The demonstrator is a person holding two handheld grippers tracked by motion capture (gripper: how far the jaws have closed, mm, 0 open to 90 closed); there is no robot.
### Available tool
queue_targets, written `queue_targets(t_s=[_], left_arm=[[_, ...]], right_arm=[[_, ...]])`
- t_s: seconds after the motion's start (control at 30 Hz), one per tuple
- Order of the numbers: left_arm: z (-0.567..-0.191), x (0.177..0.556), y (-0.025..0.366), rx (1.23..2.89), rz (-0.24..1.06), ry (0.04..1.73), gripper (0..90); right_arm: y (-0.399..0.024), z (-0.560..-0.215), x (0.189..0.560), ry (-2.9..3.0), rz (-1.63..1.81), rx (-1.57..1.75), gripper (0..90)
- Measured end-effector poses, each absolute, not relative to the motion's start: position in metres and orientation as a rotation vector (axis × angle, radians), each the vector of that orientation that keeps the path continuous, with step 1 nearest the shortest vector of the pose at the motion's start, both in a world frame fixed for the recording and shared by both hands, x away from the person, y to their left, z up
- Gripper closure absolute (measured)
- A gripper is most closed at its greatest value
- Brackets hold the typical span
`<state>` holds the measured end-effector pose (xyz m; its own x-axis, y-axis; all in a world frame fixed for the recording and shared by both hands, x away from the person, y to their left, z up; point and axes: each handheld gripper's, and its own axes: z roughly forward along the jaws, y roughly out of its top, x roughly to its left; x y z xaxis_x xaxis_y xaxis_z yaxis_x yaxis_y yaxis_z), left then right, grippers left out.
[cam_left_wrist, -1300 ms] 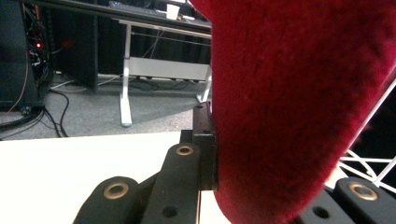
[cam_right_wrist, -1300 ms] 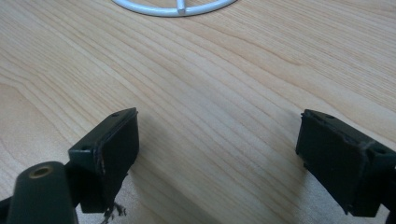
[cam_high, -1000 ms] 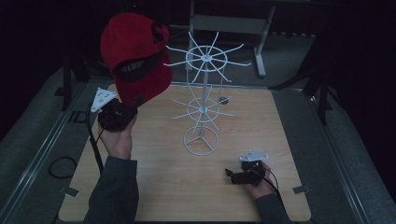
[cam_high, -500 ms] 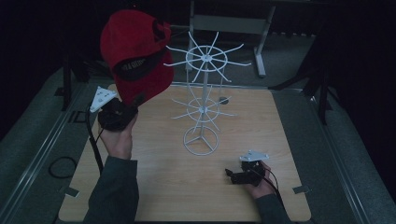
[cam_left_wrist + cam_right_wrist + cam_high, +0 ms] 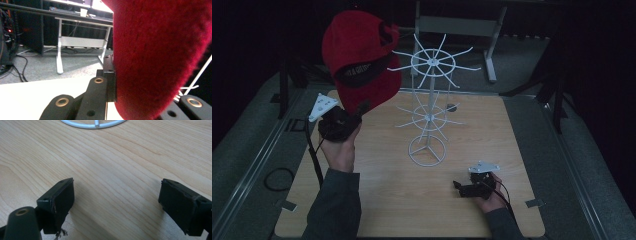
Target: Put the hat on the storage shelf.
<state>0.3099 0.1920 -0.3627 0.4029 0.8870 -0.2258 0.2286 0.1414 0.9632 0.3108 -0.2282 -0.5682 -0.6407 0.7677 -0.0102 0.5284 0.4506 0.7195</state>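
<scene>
Cap (image 5: 362, 65), red, hangs in the air to the left of the white wire rack (image 5: 428, 112), held up by the left gripper (image 5: 343, 122), whose jaws are clenched on its lower edge. Its long axis stands nearly upright: crown toward the top, opening with the dark inner band facing the camera in the high view. The right gripper (image 5: 458, 186) rests on the desk (image 5: 492, 130) just right of the rack's ring base, jaws spread wide and grasping nothing.

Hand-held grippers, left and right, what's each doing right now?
Left hand-held gripper: closed on the red cap.
Right hand-held gripper: open, holding nothing.
</scene>
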Motion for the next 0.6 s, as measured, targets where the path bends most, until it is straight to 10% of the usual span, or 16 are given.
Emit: queue_targets(t_s=[0.6], left_arm=[[-0.374, 0.309, 0.190, 1.410, 0.616, 1.086, 85.3]], right_arm=[[-0.228, -0.568, 0.311, 2.371, 1.000, 1.104, 13.1]])
